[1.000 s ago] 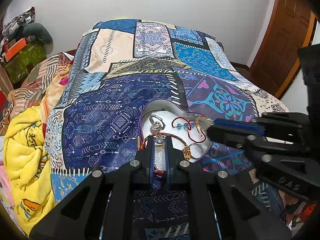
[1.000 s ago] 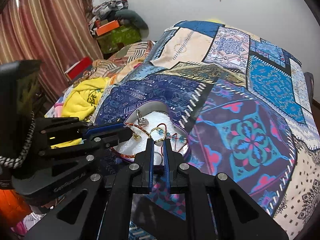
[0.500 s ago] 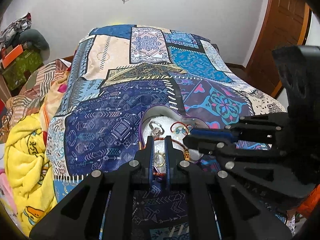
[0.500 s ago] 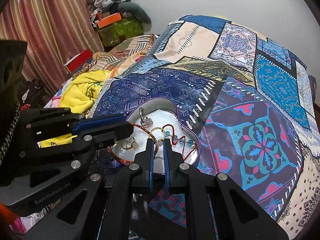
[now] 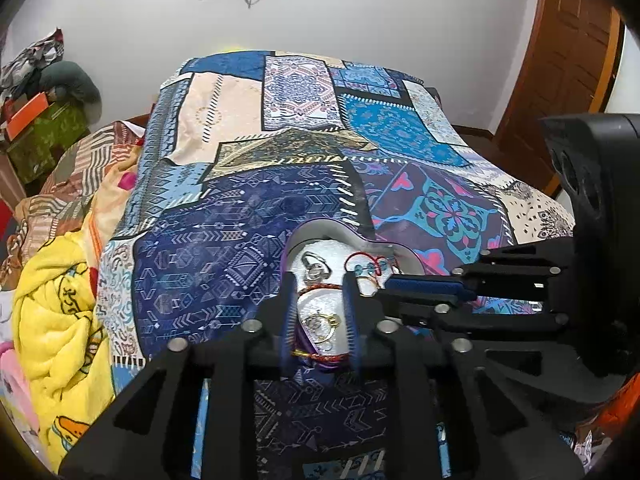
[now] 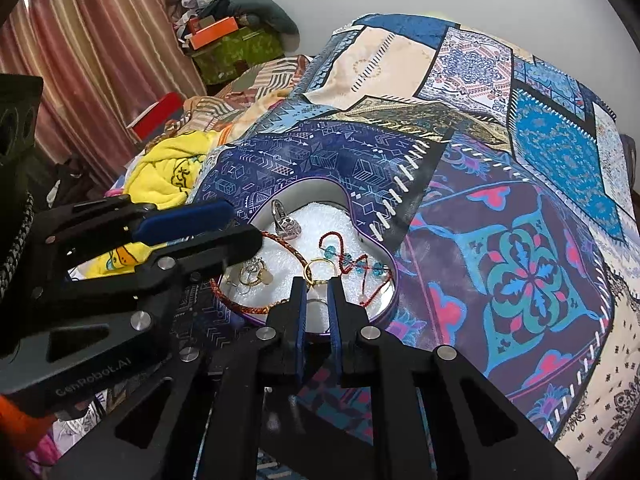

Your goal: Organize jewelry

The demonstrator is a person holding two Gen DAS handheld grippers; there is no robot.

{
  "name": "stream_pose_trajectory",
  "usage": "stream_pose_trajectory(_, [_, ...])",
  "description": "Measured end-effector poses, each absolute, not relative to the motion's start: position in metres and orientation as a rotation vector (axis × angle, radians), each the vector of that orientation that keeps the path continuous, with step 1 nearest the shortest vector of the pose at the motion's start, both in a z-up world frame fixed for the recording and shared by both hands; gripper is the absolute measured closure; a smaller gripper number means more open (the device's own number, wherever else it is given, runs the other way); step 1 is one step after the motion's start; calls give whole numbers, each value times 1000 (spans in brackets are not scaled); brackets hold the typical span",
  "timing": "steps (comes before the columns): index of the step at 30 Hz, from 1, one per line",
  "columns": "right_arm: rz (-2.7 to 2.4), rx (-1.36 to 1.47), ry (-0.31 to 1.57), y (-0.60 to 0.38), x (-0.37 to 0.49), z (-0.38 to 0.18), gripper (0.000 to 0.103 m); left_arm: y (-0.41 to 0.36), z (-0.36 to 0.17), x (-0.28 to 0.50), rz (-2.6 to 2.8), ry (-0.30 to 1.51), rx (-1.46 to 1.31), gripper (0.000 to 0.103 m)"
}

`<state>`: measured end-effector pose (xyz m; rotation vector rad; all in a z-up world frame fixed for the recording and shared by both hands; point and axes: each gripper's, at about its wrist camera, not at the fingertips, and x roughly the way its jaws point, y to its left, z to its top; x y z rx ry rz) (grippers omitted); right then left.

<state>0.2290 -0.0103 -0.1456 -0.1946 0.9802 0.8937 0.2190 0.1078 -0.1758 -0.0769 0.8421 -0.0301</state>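
A heart-shaped purple tin (image 5: 328,227) (image 6: 352,204) with white lining sits on the patchwork bedspread. It holds a silver ring (image 5: 314,270) (image 6: 286,224), a red cord with blue beads (image 5: 366,266) (image 6: 348,258), a braided red-gold bracelet (image 6: 288,250), gold hoops (image 5: 320,324) (image 6: 250,274) and a gold ring (image 6: 318,270). My left gripper (image 5: 318,292) is open over the tin's near part, the hoops between its fingers. My right gripper (image 6: 318,286) stands slightly open at the tin's near edge, just before the gold ring, holding nothing.
The patchwork bedspread (image 5: 288,120) (image 6: 520,240) covers the bed. A yellow blanket (image 5: 52,320) (image 6: 168,172) lies bunched at the left. Boxes and clothes (image 5: 36,120) pile by the wall, striped curtains (image 6: 100,60) hang left, a wooden door (image 5: 560,60) stands right.
My left gripper has opened from shut and let go of the bracelet and hoops over the tin. My right gripper has drawn back a little and stays narrowly open.
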Motion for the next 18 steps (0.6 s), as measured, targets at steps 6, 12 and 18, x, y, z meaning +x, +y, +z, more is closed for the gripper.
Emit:
stream_pose_trajectory(6, [878,-153,930,-25,222,-119,92,112,-162,209,-6,816,-77,77])
stream_pose_trajectory(12, [838,-121,795,-48,200,-70,92,110,-124,188,5,736,-80,77])
stream_pose_trajectory(18, [806,-74,594,-79,158,-1,92,95,-70,147,7,600,-59,77])
